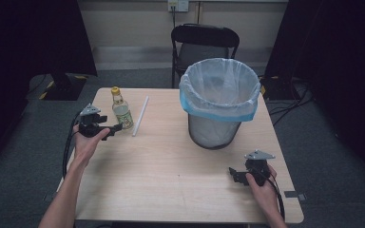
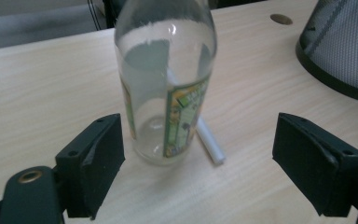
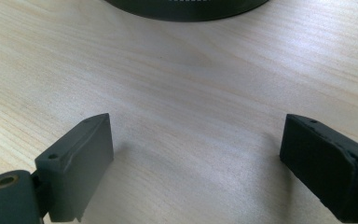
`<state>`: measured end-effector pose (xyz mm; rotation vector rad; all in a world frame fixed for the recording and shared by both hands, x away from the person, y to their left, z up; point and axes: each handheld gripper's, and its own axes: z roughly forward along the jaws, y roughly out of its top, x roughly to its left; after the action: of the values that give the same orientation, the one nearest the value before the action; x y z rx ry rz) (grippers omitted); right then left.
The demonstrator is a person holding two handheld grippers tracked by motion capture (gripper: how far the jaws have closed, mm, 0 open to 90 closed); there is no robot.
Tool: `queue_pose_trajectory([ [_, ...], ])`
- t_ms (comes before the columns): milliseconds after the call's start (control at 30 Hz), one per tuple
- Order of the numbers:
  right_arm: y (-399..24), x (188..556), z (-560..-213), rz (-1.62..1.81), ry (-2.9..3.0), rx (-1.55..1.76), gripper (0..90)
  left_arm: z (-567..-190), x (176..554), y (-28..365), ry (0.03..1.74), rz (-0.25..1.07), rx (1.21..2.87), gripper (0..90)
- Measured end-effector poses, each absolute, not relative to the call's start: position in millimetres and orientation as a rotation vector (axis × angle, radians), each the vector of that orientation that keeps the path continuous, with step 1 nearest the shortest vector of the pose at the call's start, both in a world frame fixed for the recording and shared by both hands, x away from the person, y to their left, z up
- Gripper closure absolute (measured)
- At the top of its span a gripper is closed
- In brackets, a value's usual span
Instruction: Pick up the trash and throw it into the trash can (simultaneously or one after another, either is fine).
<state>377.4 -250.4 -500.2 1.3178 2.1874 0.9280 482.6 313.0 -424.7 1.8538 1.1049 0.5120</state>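
Left gripper (image 1: 116, 128) sat at the table's (image 1: 171, 171) left side, jaws spread wide and pointed at the bottle (image 1: 122, 110), gripping nothing. Bottle stood upright near the far left corner; in the left gripper view it (image 2: 165, 88) was ahead of the jaws and nearer the left one, not touching either. Clear glass, green label, yellow cap. White stick (image 1: 140, 116) lay flat just beside the bottle, toward the bin (image 1: 219, 102). Bin, mesh with a white liner, stood right of centre. Right gripper (image 1: 233, 175) rested near the front right edge, jaws wide apart, over bare wood (image 3: 191, 84)
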Motion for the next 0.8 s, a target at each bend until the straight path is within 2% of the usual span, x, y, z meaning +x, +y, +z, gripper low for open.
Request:
queue_pose_trajectory([
  [133,-250,377,-500,0.928,2.187,1.318,8.5,-425,494,314,1.108,0.495,1.863,16.6],
  [167,-250,377,-500,0.928,2.188,1.318,8.5,-424,500,315,1.109,0.534,1.858,17.0],
  [300,-250,377,-500,0.928,2.187,1.318,8.5,-425,511,316,1.120,0.493,1.864,16.8],
  [367,-250,377,-500,0.929,2.189,1.317,8.5,-427,518,316,1.118,0.528,1.857,19.5],
  [433,-250,377,-500,0.929,2.189,1.317,8.5,-432,525,315,1.128,0.490,1.866,16.7],
  [633,-250,377,-500,0.928,2.187,1.318,8.5,-442,539,304,1.121,0.514,1.889,15.8],
  [800,-250,377,-500,0.928,2.187,1.318,8.5,-453,545,302,1.134,0.484,1.855,15.2],
])
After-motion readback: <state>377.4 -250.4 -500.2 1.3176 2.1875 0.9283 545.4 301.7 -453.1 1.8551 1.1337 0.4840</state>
